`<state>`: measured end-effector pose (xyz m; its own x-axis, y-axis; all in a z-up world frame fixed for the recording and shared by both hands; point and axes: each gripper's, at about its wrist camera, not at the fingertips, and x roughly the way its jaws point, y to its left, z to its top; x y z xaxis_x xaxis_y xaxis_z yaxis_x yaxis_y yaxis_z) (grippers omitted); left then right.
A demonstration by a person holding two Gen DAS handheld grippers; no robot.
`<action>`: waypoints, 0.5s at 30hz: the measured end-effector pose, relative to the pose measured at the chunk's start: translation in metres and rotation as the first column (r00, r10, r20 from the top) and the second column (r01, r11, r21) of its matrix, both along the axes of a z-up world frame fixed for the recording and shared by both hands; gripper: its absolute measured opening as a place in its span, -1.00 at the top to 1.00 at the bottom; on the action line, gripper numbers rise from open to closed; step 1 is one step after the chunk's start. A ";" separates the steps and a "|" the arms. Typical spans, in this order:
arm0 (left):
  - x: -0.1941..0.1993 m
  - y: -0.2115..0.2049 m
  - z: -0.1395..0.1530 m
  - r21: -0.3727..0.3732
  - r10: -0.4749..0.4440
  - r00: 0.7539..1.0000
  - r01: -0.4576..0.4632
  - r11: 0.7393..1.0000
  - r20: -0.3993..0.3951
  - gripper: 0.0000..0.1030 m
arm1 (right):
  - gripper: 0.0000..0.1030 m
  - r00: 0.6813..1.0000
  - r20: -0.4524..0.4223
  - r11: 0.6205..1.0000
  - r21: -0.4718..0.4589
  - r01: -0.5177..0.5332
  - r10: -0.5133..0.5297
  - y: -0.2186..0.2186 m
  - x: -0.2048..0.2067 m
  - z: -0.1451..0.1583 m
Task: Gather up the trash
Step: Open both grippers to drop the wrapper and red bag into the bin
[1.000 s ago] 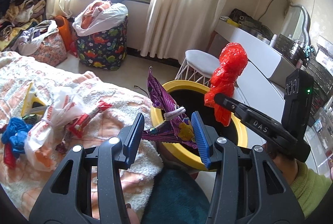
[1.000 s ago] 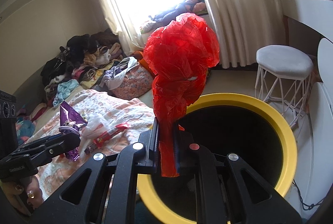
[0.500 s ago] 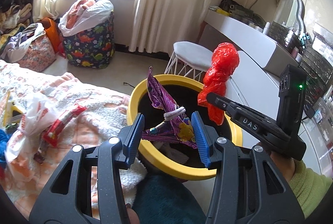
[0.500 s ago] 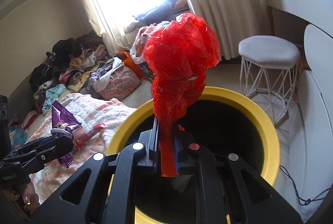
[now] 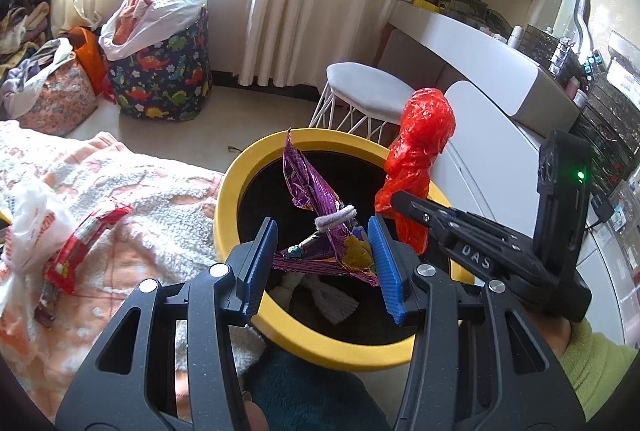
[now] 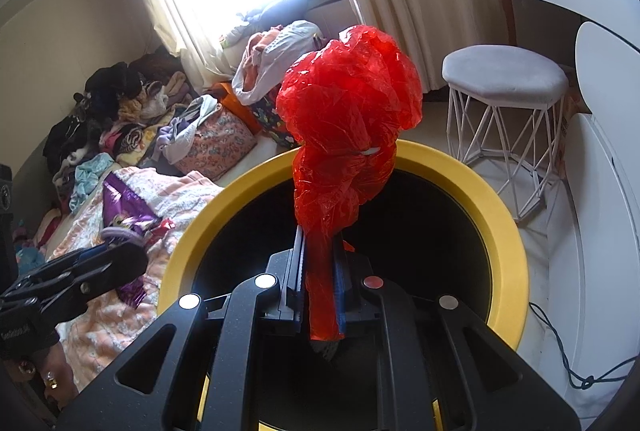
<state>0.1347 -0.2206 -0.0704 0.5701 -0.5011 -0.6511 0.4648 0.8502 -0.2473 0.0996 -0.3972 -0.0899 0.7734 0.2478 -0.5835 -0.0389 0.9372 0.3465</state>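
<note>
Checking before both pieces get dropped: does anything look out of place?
Yes: a red wrapper and a white plastic bag lie on the blanket, outside the yellow bin.

Black gripper [image 5: 324, 263] frames, blue ribbed pads [image 5: 384, 263], lime-green sleeve [image 5: 592, 363].
</note>
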 end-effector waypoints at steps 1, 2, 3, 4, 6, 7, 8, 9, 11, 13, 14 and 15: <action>0.003 -0.001 -0.001 -0.001 0.002 1.000 -0.002 1.000 -0.004 0.23 | 0.78 1.000 -0.003 1.000 0.000 -0.001 0.001 -0.001 0.001 -0.001; 0.005 -0.003 -0.002 0.000 0.005 1.000 -0.005 1.000 -0.006 0.23 | 0.77 1.000 -0.005 1.000 0.000 0.000 0.000 -0.001 0.001 -0.002; 0.007 -0.003 -0.004 0.000 0.006 1.000 -0.006 1.000 -0.010 0.23 | 0.77 1.000 -0.008 1.000 -0.001 -0.001 0.001 -0.001 0.002 -0.003; 0.009 -0.004 -0.005 -0.003 0.007 1.000 -0.007 1.000 -0.014 0.23 | 0.77 1.000 -0.013 1.000 0.000 -0.002 0.002 -0.001 0.002 -0.004; 0.012 -0.007 -0.007 0.000 0.008 1.000 -0.008 1.000 -0.019 0.23 | 0.75 1.000 -0.020 1.000 -0.005 -0.003 0.003 -0.001 0.003 -0.006; 0.014 -0.008 -0.008 0.002 0.008 1.000 -0.008 1.000 -0.020 0.23 | 0.74 1.000 -0.024 1.000 -0.007 -0.004 0.004 -0.001 0.003 -0.006; 0.014 -0.009 -0.009 0.004 0.008 1.000 -0.008 1.000 -0.021 0.22 | 0.74 1.000 -0.025 1.000 -0.009 -0.003 0.003 -0.001 0.003 -0.007; 0.016 -0.010 -0.010 0.004 0.006 1.000 -0.006 1.000 -0.023 0.22 | 0.74 1.000 -0.029 1.000 -0.010 -0.003 0.002 0.001 0.003 -0.007; 0.017 -0.013 -0.010 0.007 0.006 1.000 -0.006 1.000 -0.022 0.21 | 0.54 0.999 -0.039 1.000 -0.021 0.006 -0.007 0.000 0.004 -0.008; 0.018 -0.013 -0.011 0.002 0.012 1.000 -0.012 1.000 -0.027 0.05 | 0.26 0.999 -0.043 1.000 -0.021 0.016 -0.017 0.000 0.005 -0.008; 0.018 -0.012 -0.010 0.002 0.016 1.000 -0.016 1.000 -0.026 -0.05 | 0.23 0.999 -0.042 1.000 -0.022 0.020 -0.021 0.000 0.005 -0.008; 0.017 -0.011 -0.009 0.004 0.024 1.000 -0.024 1.000 -0.021 -0.28 | 0.13 0.999 -0.042 0.999 -0.024 0.025 -0.026 -0.001 0.005 -0.009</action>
